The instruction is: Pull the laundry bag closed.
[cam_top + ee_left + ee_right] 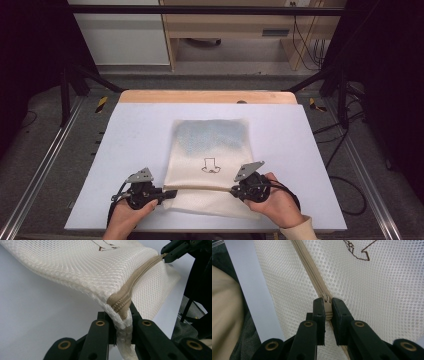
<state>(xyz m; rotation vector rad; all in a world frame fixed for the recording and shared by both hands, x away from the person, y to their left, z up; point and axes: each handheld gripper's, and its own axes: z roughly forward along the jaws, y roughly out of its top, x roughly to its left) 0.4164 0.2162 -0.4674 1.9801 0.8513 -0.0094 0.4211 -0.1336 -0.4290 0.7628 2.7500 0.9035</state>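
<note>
A cream mesh laundry bag [210, 150] with a small drawn emblem lies on the white table [130, 135], something bluish showing through its far half. A tan zipper [200, 189] runs across its near end. My left gripper [167, 192] is shut on the bag's left corner at the zipper's end [122, 307], lifting the mesh [82, 267] off the table. My right gripper [234, 189] is shut on the zipper pull [327, 308], at the right end of the zipper [312, 275]. In the left gripper view the right gripper [166, 255] shows at the zipper's far end.
The table's wooden far edge [207, 96] sits beyond the bag. Metal rails [40, 165] flank the table, with black frame legs and cables on the floor to the right [345, 150]. Bare white table lies left, right and beyond the bag.
</note>
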